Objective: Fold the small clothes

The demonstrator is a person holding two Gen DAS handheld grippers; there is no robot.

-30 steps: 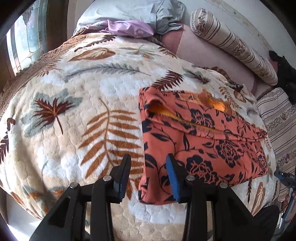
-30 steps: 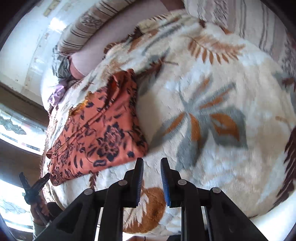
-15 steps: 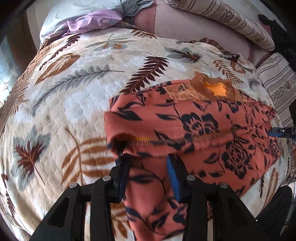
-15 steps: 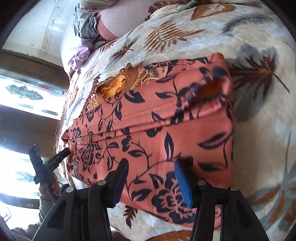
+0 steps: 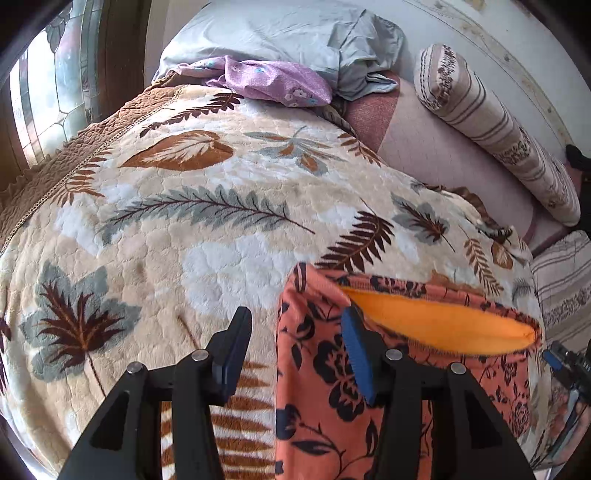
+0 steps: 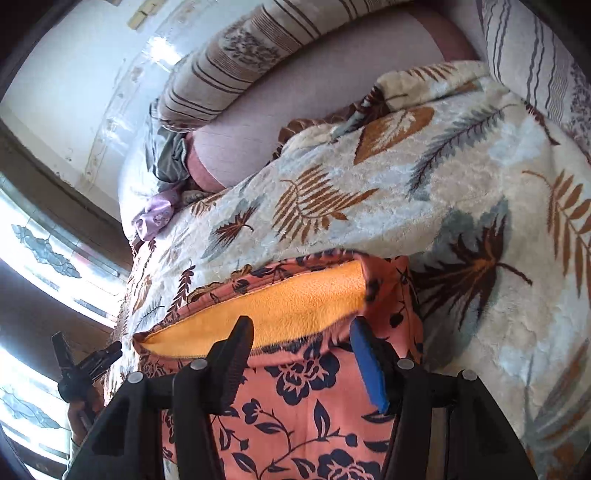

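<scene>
An orange garment with dark floral print (image 5: 325,369) lies folded on the leaf-pattern blanket (image 5: 207,236), its yellow-orange fleece lining (image 5: 436,321) showing along the far edge. My left gripper (image 5: 295,350) is open and empty over the garment's left edge. In the right wrist view the same garment (image 6: 295,398) lies below, lining (image 6: 280,314) exposed. My right gripper (image 6: 299,354) is open and empty just above the garment's near part. The left gripper also shows in the right wrist view (image 6: 77,365).
A grey pillow (image 5: 295,33) and a purple floral cloth (image 5: 266,79) lie at the bed's head. A striped bolster (image 5: 491,125) lies along the wall on a pink sheet (image 5: 436,162). A window (image 5: 48,92) is on the left.
Both grippers lifted the garment's near part and folded it over, then let go. The yellow-orange lining is now exposed along the far edge. Both grippers have drawn back, open.
</scene>
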